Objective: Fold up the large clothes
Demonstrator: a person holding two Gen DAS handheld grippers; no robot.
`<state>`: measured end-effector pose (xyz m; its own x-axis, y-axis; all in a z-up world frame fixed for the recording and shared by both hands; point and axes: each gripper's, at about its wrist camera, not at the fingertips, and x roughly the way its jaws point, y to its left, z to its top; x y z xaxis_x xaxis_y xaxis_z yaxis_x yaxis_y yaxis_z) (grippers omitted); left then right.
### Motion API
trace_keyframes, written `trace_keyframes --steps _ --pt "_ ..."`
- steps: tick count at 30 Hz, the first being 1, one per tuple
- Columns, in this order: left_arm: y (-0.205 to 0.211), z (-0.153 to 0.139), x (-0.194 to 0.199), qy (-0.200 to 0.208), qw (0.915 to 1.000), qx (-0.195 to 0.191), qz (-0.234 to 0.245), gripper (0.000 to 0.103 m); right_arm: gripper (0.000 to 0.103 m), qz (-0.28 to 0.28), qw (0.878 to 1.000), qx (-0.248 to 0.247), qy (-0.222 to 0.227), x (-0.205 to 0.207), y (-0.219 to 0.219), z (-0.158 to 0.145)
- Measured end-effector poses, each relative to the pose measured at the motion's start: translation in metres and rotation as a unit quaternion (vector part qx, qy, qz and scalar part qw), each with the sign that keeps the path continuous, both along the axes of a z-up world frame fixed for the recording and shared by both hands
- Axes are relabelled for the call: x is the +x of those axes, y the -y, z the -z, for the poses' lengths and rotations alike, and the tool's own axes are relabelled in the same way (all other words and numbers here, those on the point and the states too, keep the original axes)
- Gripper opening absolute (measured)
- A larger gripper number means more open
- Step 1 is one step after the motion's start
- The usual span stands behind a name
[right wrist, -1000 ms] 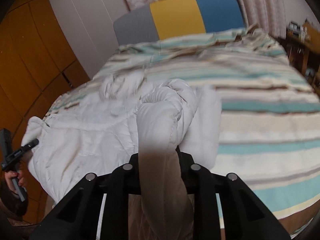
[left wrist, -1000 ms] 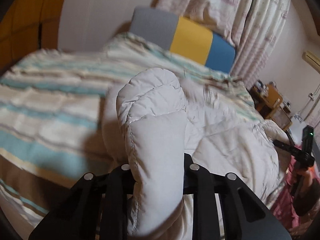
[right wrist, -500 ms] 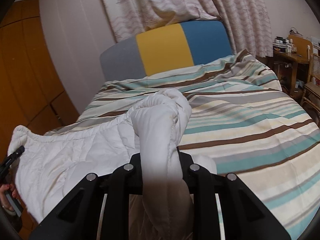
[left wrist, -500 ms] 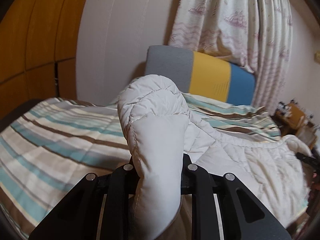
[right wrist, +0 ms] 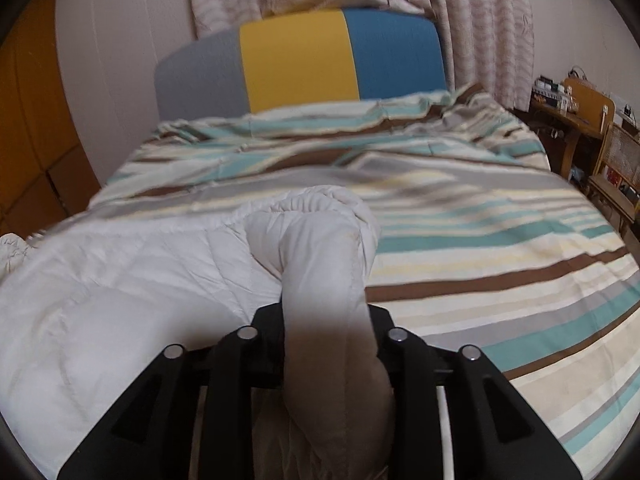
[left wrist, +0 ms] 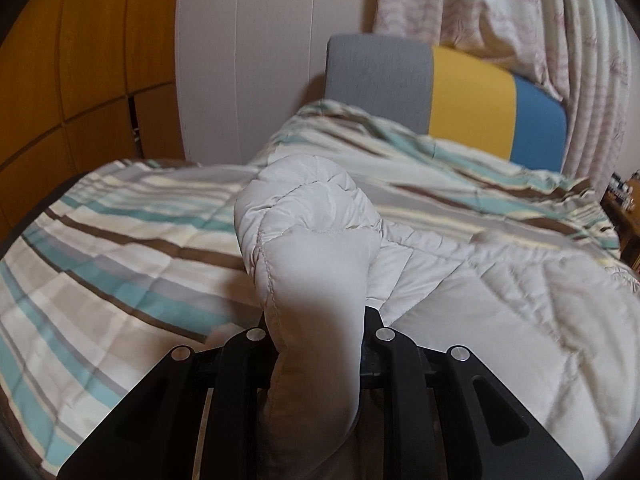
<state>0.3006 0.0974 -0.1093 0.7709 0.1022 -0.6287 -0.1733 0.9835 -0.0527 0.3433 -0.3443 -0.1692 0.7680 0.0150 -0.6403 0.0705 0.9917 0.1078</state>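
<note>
The left gripper (left wrist: 320,320) is clamped on a thick, puffy corner of a white quilted comforter (left wrist: 500,300), the padded fabric bulging up between its black fingers (left wrist: 236,360) and rising in a rounded, stitched lump above them. The right gripper (right wrist: 324,320) pinches another bunched corner of the same comforter (right wrist: 120,280) — here the wad is twisted and rolls over to the right above the jaws. From each pinched corner the white material runs sideways toward the other gripper, spread in soft wrinkles across the bed.

Under it lies a striped bedspread (left wrist: 120,260) (bands of teal, brown, cream and grey) that covers the whole mattress and is rumpled near the head end. The headboard (right wrist: 300,60) stands behind, in three panels: grey, yellow, blue. Patterned pale curtains (right wrist: 480,20) hang above and beside it, next to a plain pale wall (left wrist: 248,60), and orange-brown wooden wardrobe doors (left wrist: 80,60) fill the left side. At the far right of the right wrist view stands a wooden desk (right wrist: 580,112) with small clutter on it — too small to tell apart.
</note>
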Motion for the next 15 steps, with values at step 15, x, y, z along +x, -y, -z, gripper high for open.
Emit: trace_keyframes --steps 15 --pt "0.017 0.029 0.020 -0.056 0.9979 0.033 -0.002 0.035 0.044 0.016 0.995 -0.081 -0.056 0.027 -0.019 0.036"
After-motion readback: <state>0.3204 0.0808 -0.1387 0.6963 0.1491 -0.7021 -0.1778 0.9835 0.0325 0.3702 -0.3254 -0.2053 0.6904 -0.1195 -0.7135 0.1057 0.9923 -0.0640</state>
